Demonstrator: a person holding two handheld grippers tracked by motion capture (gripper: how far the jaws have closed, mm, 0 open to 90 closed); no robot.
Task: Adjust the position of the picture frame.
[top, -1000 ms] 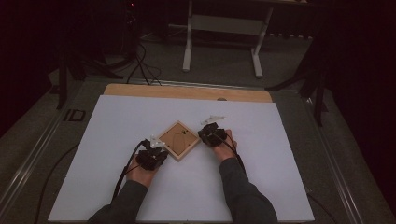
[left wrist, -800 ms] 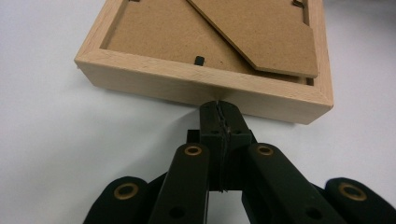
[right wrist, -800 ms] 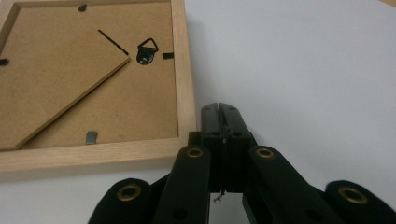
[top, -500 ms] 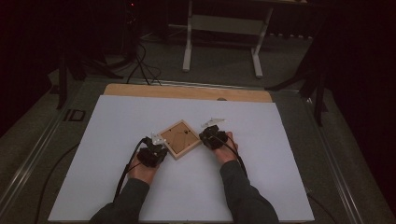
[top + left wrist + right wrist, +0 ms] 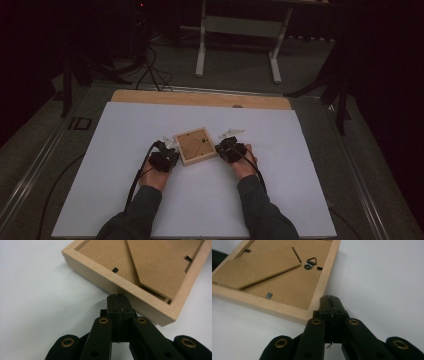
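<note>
1. The left gripper (image 5: 164, 159) sits on the white table cover (image 5: 110, 150), held in the person's left hand (image 5: 152, 179), with a black cable trailing back along the grey sleeve. In the left gripper view its jaws are pressed flat together with nothing between them, and the joined tips (image 5: 117, 301) touch or all but touch the pale outer edge of the frame.

2. The picture frame (image 5: 195, 146) lies face down near the middle of the cover, turned slightly askew, between the two grippers. It is square, with a light, smooth wooden rim around a recessed brown fibreboard back.

3. The left gripper view shows the frame's (image 5: 140, 277) fold-out stand as a flat, tapering board lying on the backing, plus small black retaining tabs at the rim. From above these are too small to make out.

4. The right gripper view shows the frame (image 5: 284, 277) from its other side: a triangular metal hanger ring (image 5: 311, 263), a thin dark slit beside it and a small metal tab lower down.

5. The right gripper (image 5: 231, 150), in the person's right hand (image 5: 245, 165), is also closed on nothing. In its own view the tips (image 5: 330, 302) rest beside the frame's corner, just at the rim's outer edge.

6. The high view shows a strip of bare wooden tabletop (image 5: 200, 99) beyond the cover and a white-legged stand (image 5: 240, 45) on the dark floor behind.
</note>
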